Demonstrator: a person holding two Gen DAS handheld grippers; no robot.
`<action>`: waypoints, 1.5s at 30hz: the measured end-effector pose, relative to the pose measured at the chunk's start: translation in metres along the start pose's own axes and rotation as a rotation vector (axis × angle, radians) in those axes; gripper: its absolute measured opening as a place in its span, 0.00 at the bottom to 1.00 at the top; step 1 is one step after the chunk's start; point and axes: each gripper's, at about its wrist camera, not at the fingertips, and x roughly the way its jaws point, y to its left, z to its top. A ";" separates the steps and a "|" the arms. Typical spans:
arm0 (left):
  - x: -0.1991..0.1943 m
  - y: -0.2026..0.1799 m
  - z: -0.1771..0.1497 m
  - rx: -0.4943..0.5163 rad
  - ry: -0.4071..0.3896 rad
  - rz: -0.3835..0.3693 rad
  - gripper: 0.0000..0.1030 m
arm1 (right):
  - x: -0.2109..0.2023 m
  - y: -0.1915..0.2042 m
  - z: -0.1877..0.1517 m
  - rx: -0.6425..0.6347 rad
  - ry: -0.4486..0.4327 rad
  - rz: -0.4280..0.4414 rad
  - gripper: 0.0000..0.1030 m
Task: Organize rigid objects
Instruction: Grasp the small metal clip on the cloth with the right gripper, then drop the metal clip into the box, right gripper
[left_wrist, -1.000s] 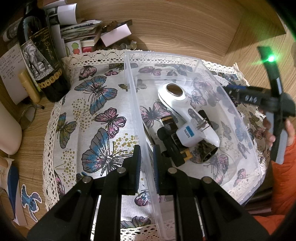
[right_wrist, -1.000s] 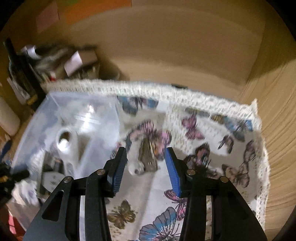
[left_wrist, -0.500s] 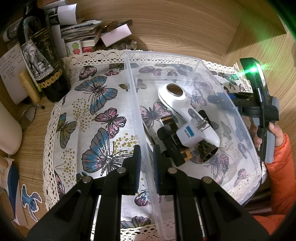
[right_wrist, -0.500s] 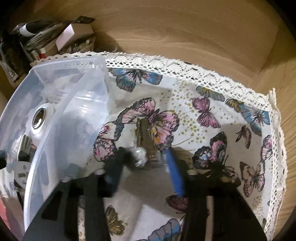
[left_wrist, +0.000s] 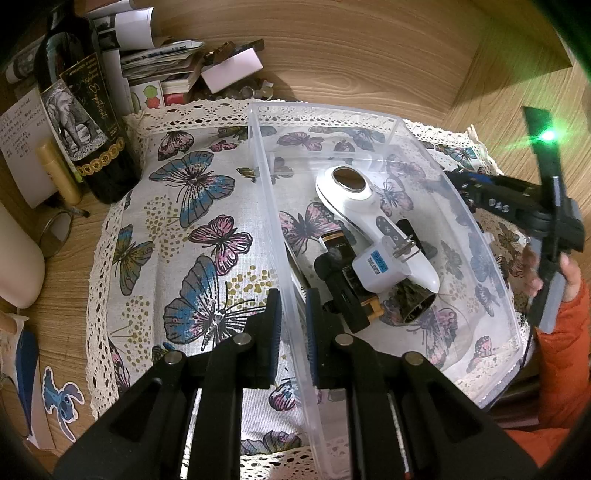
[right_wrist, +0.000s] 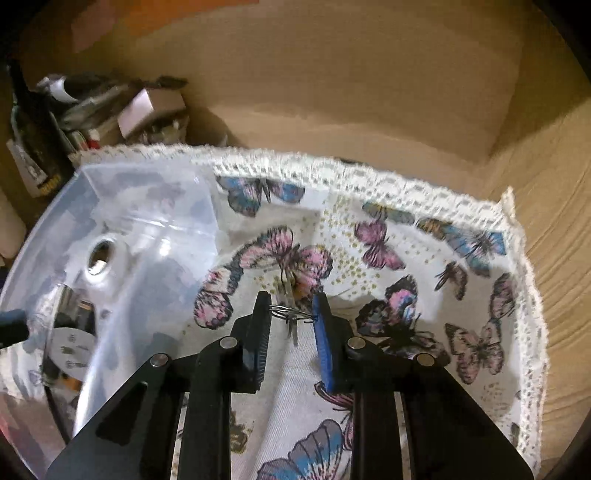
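A clear plastic bin (left_wrist: 484, 236) sits on a butterfly-print cloth (left_wrist: 192, 206). It holds a white handheld device (left_wrist: 354, 199), a white plug adapter (left_wrist: 384, 266) and black parts (left_wrist: 343, 291). My left gripper (left_wrist: 291, 321) is shut on the bin's left wall (left_wrist: 273, 206), which runs between its jaws. My right gripper (right_wrist: 291, 314) is over the cloth (right_wrist: 406, 258) right of the bin (right_wrist: 155, 206), shut on a small metal wire piece (right_wrist: 291, 315) held between its pads. It also shows in the left wrist view (left_wrist: 495, 199), beyond the bin's right wall.
A dark wine bottle (left_wrist: 85, 118), stacked papers and small boxes (left_wrist: 173, 62) crowd the back left corner. A white rounded object (left_wrist: 18, 266) and a sticker (left_wrist: 61, 398) lie at the left. Wooden walls (right_wrist: 332, 92) enclose the back and right.
My right gripper dropped over the small metal object on the cloth, closed on it and has lifted it off the cloth. My left gripper and the bin have not moved.
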 end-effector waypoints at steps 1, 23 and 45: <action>0.000 0.000 0.000 -0.001 0.000 0.000 0.11 | -0.007 0.000 -0.001 -0.003 -0.016 -0.003 0.20; -0.001 0.000 0.000 -0.001 -0.001 0.000 0.11 | -0.083 0.073 0.031 -0.143 -0.238 0.163 0.20; -0.002 0.003 0.000 0.000 -0.002 0.003 0.11 | -0.020 0.106 0.016 -0.207 -0.005 0.149 0.21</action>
